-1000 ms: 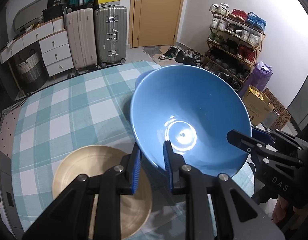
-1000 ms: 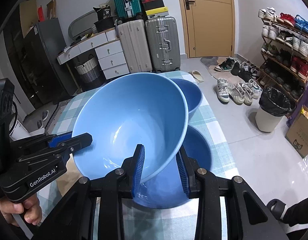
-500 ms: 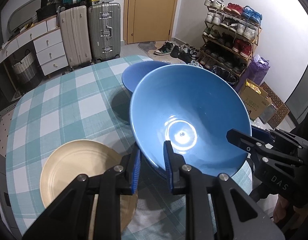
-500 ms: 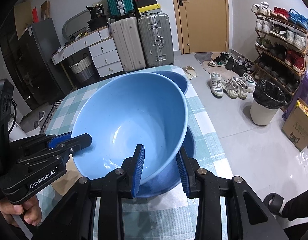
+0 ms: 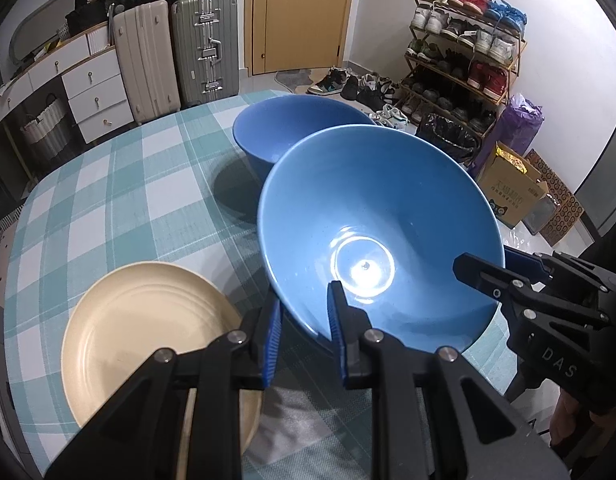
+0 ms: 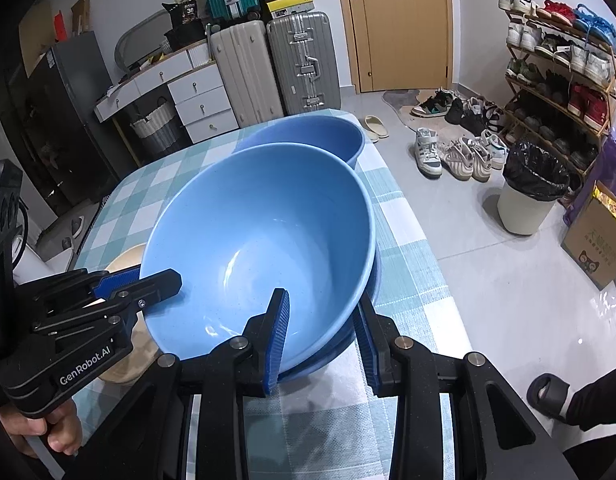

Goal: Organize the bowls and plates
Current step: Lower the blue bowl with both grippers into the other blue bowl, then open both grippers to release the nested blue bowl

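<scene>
Large blue bowl held by both grippers above a second bowl on the checked table.

The large blue bowl [image 5: 380, 240] was gripped at opposite rims: the left gripper [image 5: 303, 320] had its fingers pinched on the near rim, and the right gripper [image 6: 320, 332] had its fingers clamped over the opposite rim. It was nested over a lower blue bowl [image 6: 348, 336]; whether the two touched could not be told. A deeper blue bowl [image 5: 295, 128] stood just behind, and a cream plate [image 5: 147, 340] lay beside them on the table [image 5: 107, 184].

Close wrist views, shared bowl [image 5: 380, 240]
</scene>
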Demonstrator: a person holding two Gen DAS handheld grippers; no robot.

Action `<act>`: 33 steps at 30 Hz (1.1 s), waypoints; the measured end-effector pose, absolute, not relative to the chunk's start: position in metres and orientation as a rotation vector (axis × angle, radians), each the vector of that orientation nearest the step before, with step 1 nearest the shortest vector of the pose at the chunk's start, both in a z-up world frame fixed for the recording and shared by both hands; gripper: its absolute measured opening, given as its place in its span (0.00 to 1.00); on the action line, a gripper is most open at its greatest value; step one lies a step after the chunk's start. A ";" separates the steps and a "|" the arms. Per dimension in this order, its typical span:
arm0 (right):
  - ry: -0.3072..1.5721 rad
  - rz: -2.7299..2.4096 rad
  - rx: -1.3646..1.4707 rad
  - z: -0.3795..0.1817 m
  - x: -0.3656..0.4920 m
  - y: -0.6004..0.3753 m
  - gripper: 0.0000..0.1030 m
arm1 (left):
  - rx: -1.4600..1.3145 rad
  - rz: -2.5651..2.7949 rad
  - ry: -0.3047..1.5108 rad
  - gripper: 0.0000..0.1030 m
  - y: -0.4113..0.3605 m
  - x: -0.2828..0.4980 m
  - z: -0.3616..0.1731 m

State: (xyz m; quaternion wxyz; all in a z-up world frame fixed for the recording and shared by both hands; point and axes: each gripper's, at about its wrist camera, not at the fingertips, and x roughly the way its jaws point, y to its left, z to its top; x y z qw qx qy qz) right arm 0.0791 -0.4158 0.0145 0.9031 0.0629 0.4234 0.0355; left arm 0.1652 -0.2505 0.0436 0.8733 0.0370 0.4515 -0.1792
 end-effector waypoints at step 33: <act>0.871 0.042 0.101 -0.002 0.080 -0.420 0.47 | 0.092 -0.370 0.970 0.44 -0.251 0.165 0.029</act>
